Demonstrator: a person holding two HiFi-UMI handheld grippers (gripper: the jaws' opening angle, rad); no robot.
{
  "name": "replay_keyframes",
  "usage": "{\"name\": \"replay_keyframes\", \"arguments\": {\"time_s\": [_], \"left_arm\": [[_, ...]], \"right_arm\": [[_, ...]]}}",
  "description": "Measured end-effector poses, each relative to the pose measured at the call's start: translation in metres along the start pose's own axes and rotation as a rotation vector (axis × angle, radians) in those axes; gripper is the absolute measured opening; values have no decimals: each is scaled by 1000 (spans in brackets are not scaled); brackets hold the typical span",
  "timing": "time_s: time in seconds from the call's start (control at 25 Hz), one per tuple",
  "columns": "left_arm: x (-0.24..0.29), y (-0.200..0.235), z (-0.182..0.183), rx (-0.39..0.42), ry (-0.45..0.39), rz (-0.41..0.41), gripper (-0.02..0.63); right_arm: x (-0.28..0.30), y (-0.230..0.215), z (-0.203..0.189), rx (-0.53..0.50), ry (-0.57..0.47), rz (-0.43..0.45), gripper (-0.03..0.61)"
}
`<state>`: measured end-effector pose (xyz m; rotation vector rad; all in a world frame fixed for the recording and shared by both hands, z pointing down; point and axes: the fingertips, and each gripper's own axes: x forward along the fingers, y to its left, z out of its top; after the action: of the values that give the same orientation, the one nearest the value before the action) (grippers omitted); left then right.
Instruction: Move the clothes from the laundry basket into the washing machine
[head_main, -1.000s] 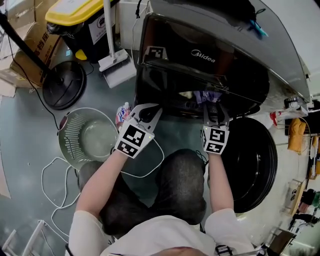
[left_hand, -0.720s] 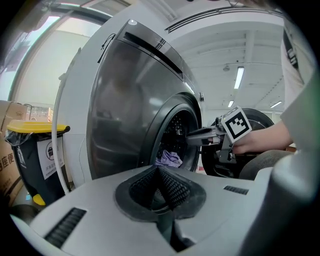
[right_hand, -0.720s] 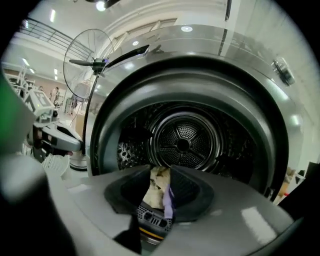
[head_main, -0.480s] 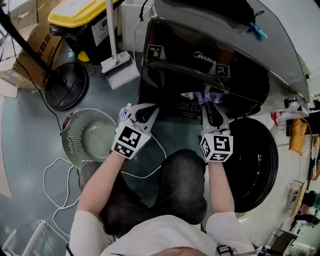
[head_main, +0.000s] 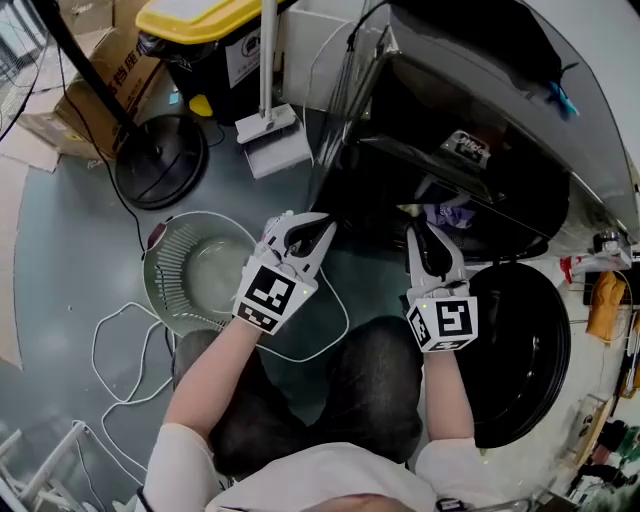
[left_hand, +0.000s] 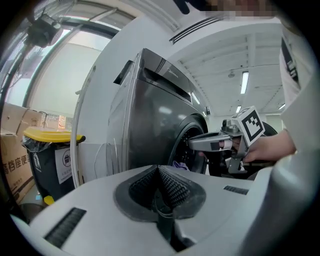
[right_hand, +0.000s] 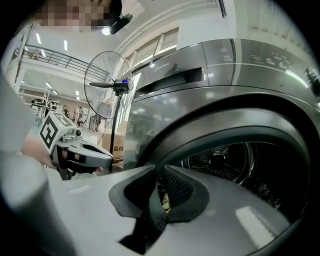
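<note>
The laundry basket (head_main: 165, 285), pale and round, stands on the floor at the left with nothing in it. The grey washing machine (head_main: 470, 60) has its black door (head_main: 525, 350) swung open. A purple garment (head_main: 446, 214) lies in the drum mouth and also shows in the left gripper view as purple cloth (left_hand: 179, 164). My right gripper (head_main: 425, 238) hovers just in front of that opening. Its jaws have just been closing and now meet with nothing between them (right_hand: 161, 172). My left gripper (head_main: 305, 232) hangs between basket and machine, shut and empty (left_hand: 159, 172).
A black bin with a yellow lid (head_main: 205, 30), a fan's round base (head_main: 160, 160), a white brush head (head_main: 278, 140) and cardboard boxes (head_main: 85, 70) stand to the left. A white cable (head_main: 120, 345) loops on the floor by the person's knees.
My right gripper has drawn back out of the drum mouth, leaving the purple garment there. The left gripper has lifted slightly and shifted beside the basket.
</note>
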<state>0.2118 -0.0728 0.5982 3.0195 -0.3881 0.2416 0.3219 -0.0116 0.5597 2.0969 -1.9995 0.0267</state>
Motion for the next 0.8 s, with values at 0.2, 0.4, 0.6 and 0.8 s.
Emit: {"name": "replay_keyframes", "arguments": {"time_s": [0.2, 0.4, 0.6, 0.8], "left_arm": [[-21, 7, 0, 23, 4, 30, 6], [-50, 27, 4, 23, 11, 94, 6], [-85, 47, 13, 58, 28, 193, 6], [-113, 59, 2, 52, 63, 266, 6]], "right_arm": [[15, 33, 9, 19, -31, 108, 41], [36, 68, 9, 25, -54, 219, 30], [53, 99, 9, 11, -73, 296, 11], [68, 136, 5, -4, -61, 400, 11]]}}
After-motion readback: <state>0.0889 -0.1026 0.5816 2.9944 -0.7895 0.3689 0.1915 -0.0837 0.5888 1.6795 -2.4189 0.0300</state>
